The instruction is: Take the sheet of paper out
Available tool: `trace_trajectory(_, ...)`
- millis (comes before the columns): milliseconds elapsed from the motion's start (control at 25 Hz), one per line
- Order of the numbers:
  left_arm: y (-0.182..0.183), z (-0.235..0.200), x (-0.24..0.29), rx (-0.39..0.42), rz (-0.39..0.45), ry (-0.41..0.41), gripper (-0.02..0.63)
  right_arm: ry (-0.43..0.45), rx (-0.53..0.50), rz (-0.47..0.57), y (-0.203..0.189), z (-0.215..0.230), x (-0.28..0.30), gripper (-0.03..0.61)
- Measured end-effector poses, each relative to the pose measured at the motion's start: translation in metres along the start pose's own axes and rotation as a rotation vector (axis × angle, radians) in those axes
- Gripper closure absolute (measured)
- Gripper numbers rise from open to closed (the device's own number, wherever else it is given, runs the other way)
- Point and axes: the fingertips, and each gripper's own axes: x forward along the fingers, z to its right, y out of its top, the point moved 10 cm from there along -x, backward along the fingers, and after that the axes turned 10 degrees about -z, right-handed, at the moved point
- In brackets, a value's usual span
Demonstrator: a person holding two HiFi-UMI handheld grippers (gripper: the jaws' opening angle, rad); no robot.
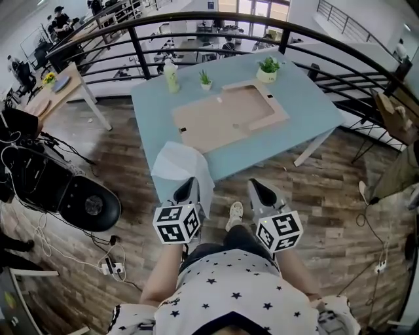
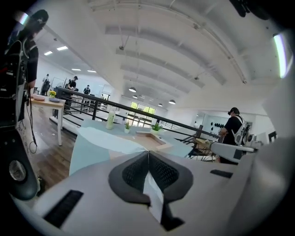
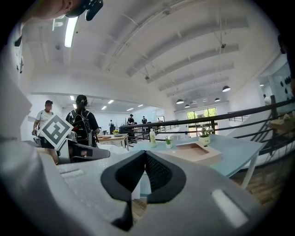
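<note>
A white sheet of paper (image 1: 175, 163) hangs off the near left corner of the light blue table (image 1: 308, 111), pinched at its near edge by my left gripper (image 1: 186, 191). In the left gripper view the jaws are closed, with a white strip of the paper (image 2: 154, 196) between the pads (image 2: 133, 173). A wooden picture frame (image 1: 229, 118) lies back side up in the middle of the table, apart from the paper. My right gripper (image 1: 262, 191) hovers below the table's near edge, shut and empty; its tips (image 3: 145, 154) meet with nothing in them.
At the far edge of the table stand a pale green bottle (image 1: 171, 75) and two small potted plants (image 1: 205, 80) (image 1: 268, 69). Behind it curves a black railing (image 1: 196, 19). On the wooden floor to the left are a black round seat (image 1: 88, 203) and cables.
</note>
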Motion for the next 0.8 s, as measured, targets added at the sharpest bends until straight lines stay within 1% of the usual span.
trace_trajectory(200,-0.009,0.009,-0.026,0.027,0.022,-0.009,0.609,-0.001,-0.006,0.011,-0.005,-0.009,-0.017,0.571)
trace_trajectory(320,-0.016,0.013,-0.036,0.028,0.026,-0.014,0.609,-0.002,-0.006,0.011,-0.009,-0.013,-0.025,0.571)
trace_trajectory(520,-0.018,0.018,-0.044,0.027,0.048,-0.023,0.609,-0.003,-0.014,0.016,-0.011,-0.014,-0.03,0.571)
trace_trajectory(800,-0.011,0.027,-0.046,0.023,0.068,-0.033,0.609,-0.004,-0.014,0.032,-0.004,-0.008,-0.033,0.571)
